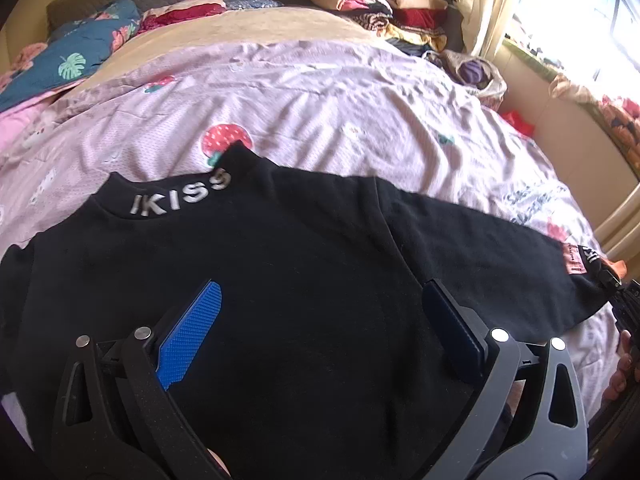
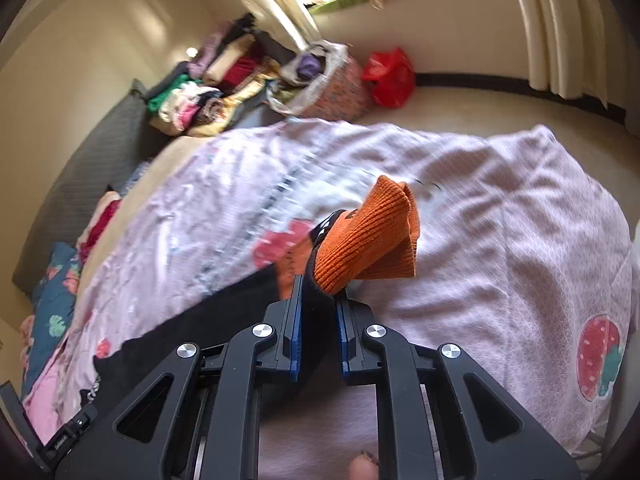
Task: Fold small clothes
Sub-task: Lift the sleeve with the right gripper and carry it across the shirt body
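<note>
Black knit mock-neck top (image 1: 288, 264) flat on pink strawberry-print bedspread (image 1: 320, 92), unfolded. Right gripper (image 2: 318, 312) clamped on black sleeve end beside orange ribbed cuff (image 2: 368, 236). Left gripper (image 1: 320, 320) wide open above torso, holding nothing. First sleeve fold starting; remaining folds pending.

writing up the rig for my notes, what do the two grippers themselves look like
Both are alike. The left gripper and right gripper have matte black plastic linkage arms with triangular cut-outs and round silver pivot pins. Each finger is a flat black bar faced with a bright blue pad with a fine dotted texture. No cables or sleeves show; only a bit of the person's hand appears at the frame edge.
</note>
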The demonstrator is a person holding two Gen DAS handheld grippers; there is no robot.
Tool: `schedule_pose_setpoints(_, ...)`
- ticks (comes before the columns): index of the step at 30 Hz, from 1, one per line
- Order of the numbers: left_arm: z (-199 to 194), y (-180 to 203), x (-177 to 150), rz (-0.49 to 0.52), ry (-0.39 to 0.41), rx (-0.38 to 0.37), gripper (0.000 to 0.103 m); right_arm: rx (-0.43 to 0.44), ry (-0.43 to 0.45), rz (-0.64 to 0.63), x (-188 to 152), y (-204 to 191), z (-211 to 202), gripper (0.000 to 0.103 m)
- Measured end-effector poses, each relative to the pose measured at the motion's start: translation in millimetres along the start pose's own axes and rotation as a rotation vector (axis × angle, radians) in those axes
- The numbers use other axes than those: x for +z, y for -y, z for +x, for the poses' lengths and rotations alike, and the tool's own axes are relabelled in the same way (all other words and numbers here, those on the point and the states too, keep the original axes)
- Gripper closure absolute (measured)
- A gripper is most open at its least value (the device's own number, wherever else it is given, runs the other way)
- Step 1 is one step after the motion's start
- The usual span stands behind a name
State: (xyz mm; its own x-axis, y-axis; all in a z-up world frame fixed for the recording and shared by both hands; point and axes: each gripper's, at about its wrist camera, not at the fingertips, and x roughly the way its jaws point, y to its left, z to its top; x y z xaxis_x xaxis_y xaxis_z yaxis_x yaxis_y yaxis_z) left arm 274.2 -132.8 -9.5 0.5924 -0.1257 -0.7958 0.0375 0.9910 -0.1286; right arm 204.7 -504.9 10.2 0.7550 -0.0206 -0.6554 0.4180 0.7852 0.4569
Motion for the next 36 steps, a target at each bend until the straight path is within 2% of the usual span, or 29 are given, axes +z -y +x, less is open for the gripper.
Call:
schedule_pose_setpoints(5,-25.9,-22.6,9.2,-0.035,0.036,-0.024,0.008,0.110,0.051,-0.105,1.1,-46.4,-26.0,0.091)
schedule_pose_setpoints(12,-61.7,-64.2,16.4,-0.130,0.088,-0.069,0.008,0.192,0.086,-0.249,-10.2,-108.7,-56.9,0.091)
schedule_pose_setpoints(17,-78.2,-92.1,13.8,-0.197,0.093,-0.141,0.009,0.235,0.088,-0.346,-26.8,-149.0,-67.7,0.091)
schedule_pose_setpoints(22,-85.9,-114.0,6.1,-0.255,0.077,-0.241,0.009,0.277,0.067,-0.449,-55.7,-189.2,-71.4,0.091)
schedule_pose_setpoints(26,-90.2,-129.5,-1.7,-0.281,0.085,-0.272,0.009,0.298,0.056,-0.529,-82.5,-219.4,-70.7,0.091)
schedule_pose_setpoints(30,-84.8,-150.4,-13.4,-0.344,0.062,-0.350,0.009,0.320,0.019,-0.594,-111.7,-247.2,-62.3,0.091)
schedule_pose_setpoints(36,-76.4,-175.1,-27.7,-0.409,0.052,-0.387,0.009,0.341,-0.036,-0.687,-155.1,-280.6,-47.7,0.091)
